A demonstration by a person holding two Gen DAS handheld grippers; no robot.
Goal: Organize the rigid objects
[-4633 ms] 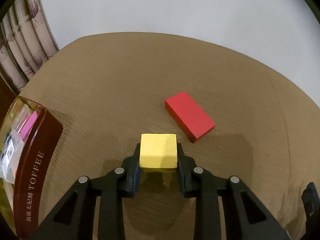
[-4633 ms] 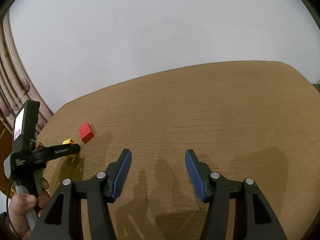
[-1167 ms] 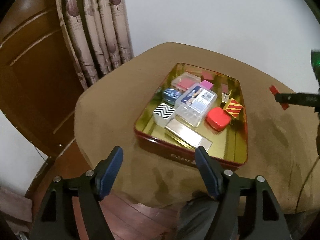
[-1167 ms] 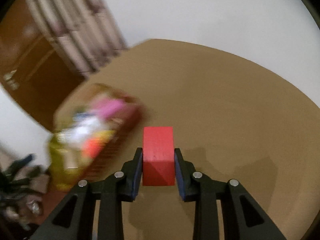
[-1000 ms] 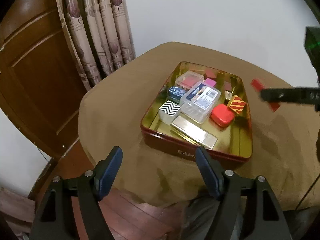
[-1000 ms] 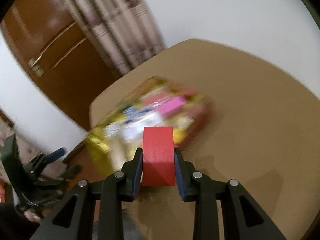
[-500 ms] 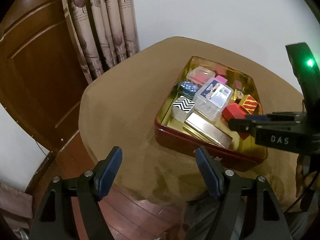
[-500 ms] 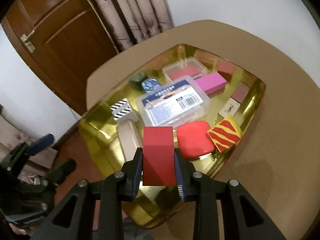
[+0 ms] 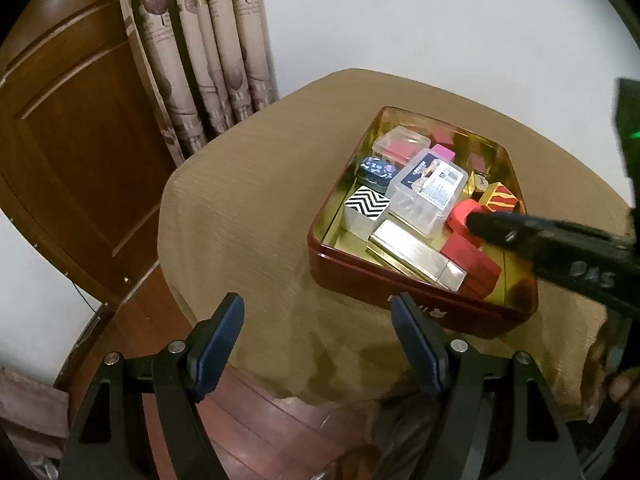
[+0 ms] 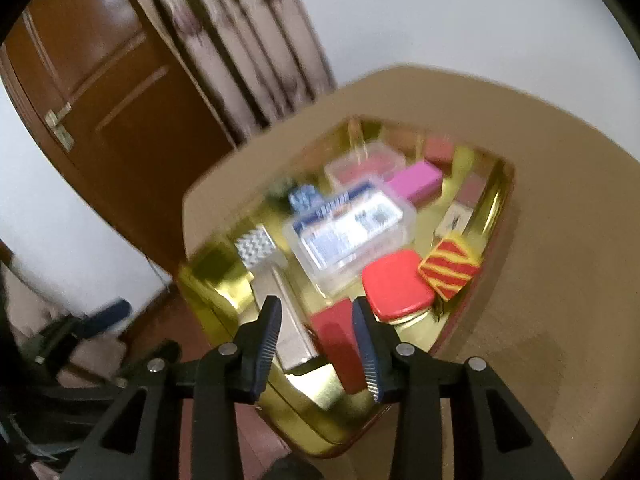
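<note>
Hovering over the near end of the red tin (image 10: 486,296), the right claw (image 10: 316,344) has its jaws spread apart, and the red block (image 10: 338,340) lies between them inside the tin — leaning against the right finger, clear of the left one. In the left wrist view the red block (image 9: 472,260) rests tilted on the gold bar (image 9: 416,254) at the tin's (image 9: 348,276) near wall, with the right claw (image 9: 504,226) just above it. Around it sit a rounded red case (image 10: 396,284), a red-and-yellow striped cube (image 10: 450,268), a clear plastic box (image 10: 352,232), a pink block (image 10: 416,180) and a black-and-white zigzag box (image 9: 366,204). The left claw (image 9: 318,344) hangs wide open and holds nothing — it is off the near edge of the counter (image 9: 240,200), well apart from the tin. The right wrist view is motion-blurred.
</note>
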